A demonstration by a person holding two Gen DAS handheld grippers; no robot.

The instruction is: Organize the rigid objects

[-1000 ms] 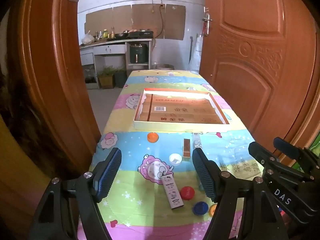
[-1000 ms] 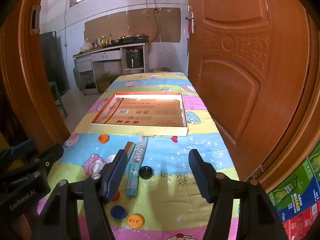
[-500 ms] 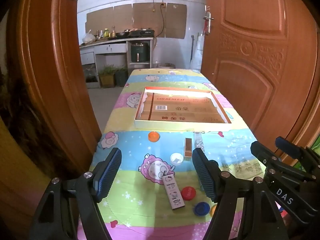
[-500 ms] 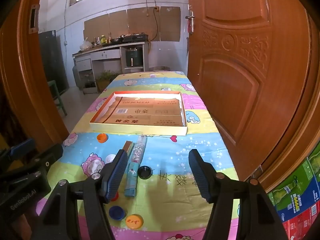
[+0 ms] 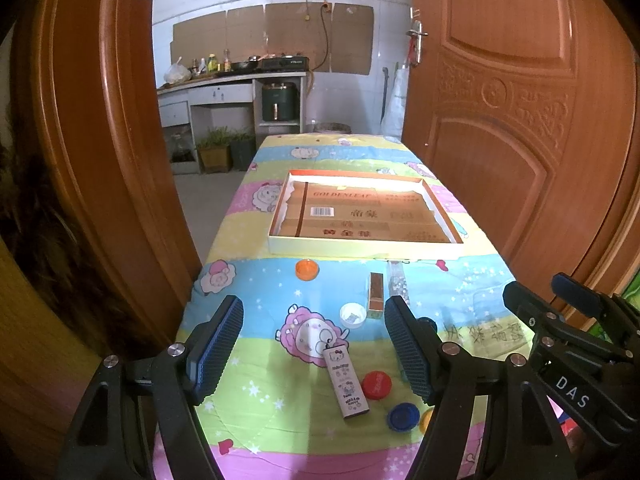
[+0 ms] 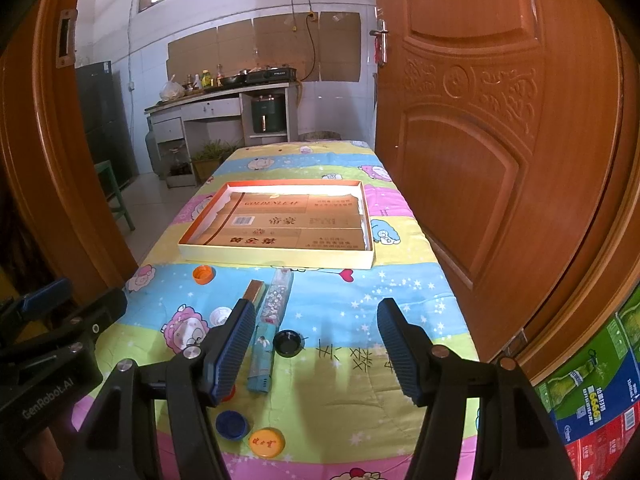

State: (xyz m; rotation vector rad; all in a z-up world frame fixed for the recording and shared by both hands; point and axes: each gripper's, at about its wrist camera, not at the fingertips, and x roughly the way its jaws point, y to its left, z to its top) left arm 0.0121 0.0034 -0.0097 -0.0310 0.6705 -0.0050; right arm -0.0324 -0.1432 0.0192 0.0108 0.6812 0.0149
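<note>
- Carved wooden door (image 6: 500,128) stands open at the right.
- Kitchen counter (image 6: 216,100) with bottles (image 6: 206,78) at the far wall.
- Green air fryer (image 5: 279,101) beneath it.
- Potted plants (image 5: 216,148) on the floor.

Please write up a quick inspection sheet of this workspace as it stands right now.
Surface: table under a cartoon-print cloth.
Job's things: shallow box lined with cardboard, nothing in it. In front of it lie an orange cap, white cap, black cap, red cap, blue cap, yellow cap, a brown stick box, a clear sequin tube, a teal box and a pink carton.
Clutter: nothing seen.
Grippers: left gripper and right gripper both open, holding nothing, above the near end.
Cables: wall cord in the kitchen behind.
Surroundings: wooden doors either side; kitchen counter beyond.
</note>
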